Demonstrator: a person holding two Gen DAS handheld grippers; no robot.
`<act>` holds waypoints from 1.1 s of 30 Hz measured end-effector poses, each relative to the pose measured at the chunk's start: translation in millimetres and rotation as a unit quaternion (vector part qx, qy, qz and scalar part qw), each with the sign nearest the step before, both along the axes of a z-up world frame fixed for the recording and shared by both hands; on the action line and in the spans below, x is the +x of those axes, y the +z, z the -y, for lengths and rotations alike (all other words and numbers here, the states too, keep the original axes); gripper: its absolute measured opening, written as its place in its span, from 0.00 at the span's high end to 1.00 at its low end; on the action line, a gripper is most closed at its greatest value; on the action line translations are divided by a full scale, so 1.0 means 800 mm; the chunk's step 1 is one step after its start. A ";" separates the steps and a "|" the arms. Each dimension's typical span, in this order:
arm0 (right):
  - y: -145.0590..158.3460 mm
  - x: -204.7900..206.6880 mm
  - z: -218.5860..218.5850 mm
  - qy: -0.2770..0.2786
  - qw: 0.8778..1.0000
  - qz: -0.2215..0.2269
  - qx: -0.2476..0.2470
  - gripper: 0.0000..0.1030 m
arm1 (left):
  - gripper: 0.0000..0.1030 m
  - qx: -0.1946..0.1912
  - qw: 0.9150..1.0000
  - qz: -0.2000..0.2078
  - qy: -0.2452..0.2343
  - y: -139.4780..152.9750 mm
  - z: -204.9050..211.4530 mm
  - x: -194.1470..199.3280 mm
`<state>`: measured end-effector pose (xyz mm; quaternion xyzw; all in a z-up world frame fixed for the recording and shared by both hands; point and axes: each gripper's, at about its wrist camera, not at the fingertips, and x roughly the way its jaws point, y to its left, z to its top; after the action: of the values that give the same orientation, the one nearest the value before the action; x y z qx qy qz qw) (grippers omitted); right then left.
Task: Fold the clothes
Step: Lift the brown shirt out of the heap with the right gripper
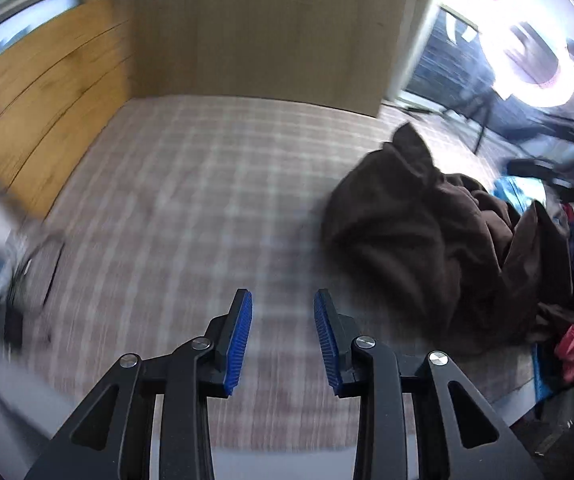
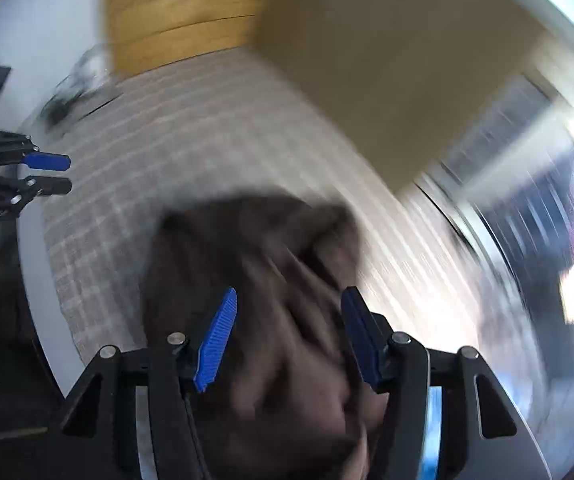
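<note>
One plaid bed cover [image 1: 191, 184], in pale pink and white checks, fills most of both views and carries everything else. One wooden headboard [image 1: 39, 92] of orange-brown boards stands along its far left edge, with one tan wall panel [image 1: 271, 28] beside it. One bright window [image 1: 543, 64] glares at the upper right.

One brown garment [image 1: 407, 240], crumpled in a heap, lies on the right side of the cover; in the right wrist view it sits directly below that camera, blurred. Beside it, at the right edge, lies one mixed pile of clothes [image 1: 571, 336], showing red, blue and dark pieces; their number cannot be counted.

Two grippers appear. The left gripper [image 1: 283, 332] hangs over bare plaid, its two blue pads [image 1: 241, 340] parted with nothing between them. The right gripper [image 2: 289, 336] hangs over the brown garment, its two pads spread wider; blur hides whether cloth touches them, though neither pad presses on it.
</note>
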<state>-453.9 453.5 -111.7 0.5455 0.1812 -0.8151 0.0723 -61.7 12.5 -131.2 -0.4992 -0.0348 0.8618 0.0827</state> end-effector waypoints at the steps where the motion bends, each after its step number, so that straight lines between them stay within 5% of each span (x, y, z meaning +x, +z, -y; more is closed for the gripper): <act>1: -0.016 -0.030 0.023 0.047 0.998 0.017 0.025 0.48 | 0.69 0.002 1.000 0.001 0.020 0.000 0.012 0.014; 4: -0.069 -0.077 0.056 0.120 0.988 0.061 0.083 0.48 | 0.69 0.001 0.998 0.002 0.062 0.003 0.032 0.046; 10: -0.181 -0.101 0.089 0.188 0.965 0.135 0.120 0.48 | 0.69 0.010 0.994 0.006 0.109 -0.010 0.056 0.074; 11: -0.193 -0.099 0.089 0.188 0.964 0.143 0.121 0.52 | 0.69 0.013 0.994 0.008 0.111 -0.013 0.054 0.073; 12: -0.190 -0.095 0.087 0.184 0.966 0.145 0.108 0.81 | 0.69 0.015 0.994 0.010 0.108 -0.016 0.051 0.071; 13: -0.179 -0.090 0.085 0.180 0.969 0.142 0.089 0.94 | 0.69 0.016 0.994 0.011 0.105 -0.018 0.048 0.069; 15: -0.148 -0.078 0.073 0.160 0.978 0.126 0.055 0.95 | 0.69 0.020 0.996 0.013 0.087 -0.022 0.038 0.065; 20: -0.013 -0.021 -0.009 0.024 1.000 0.006 0.007 0.95 | 0.69 0.031 0.999 0.009 0.018 -0.024 0.000 0.042; 23: 0.063 0.072 -0.075 -0.083 0.994 -0.072 0.010 0.95 | 0.69 0.042 0.998 0.006 -0.037 -0.020 -0.036 0.026; 27: 0.104 0.246 -0.172 -0.278 0.954 -0.114 0.027 0.96 | 0.69 0.056 0.989 0.008 -0.140 -0.019 -0.112 0.005; 31: 0.058 0.378 -0.229 -0.431 0.900 -0.052 0.049 0.96 | 0.62 0.070 0.968 0.028 -0.238 -0.033 -0.208 -0.007; 33: 0.033 0.405 -0.230 -0.450 0.891 -0.026 0.052 0.95 | 0.61 0.077 0.957 0.041 -0.275 -0.044 -0.252 -0.012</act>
<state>-129.7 637.6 -84.9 0.5501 -0.0403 -0.7636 -0.3356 -70.9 214.3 -166.2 -0.5165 0.0341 0.7793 0.3533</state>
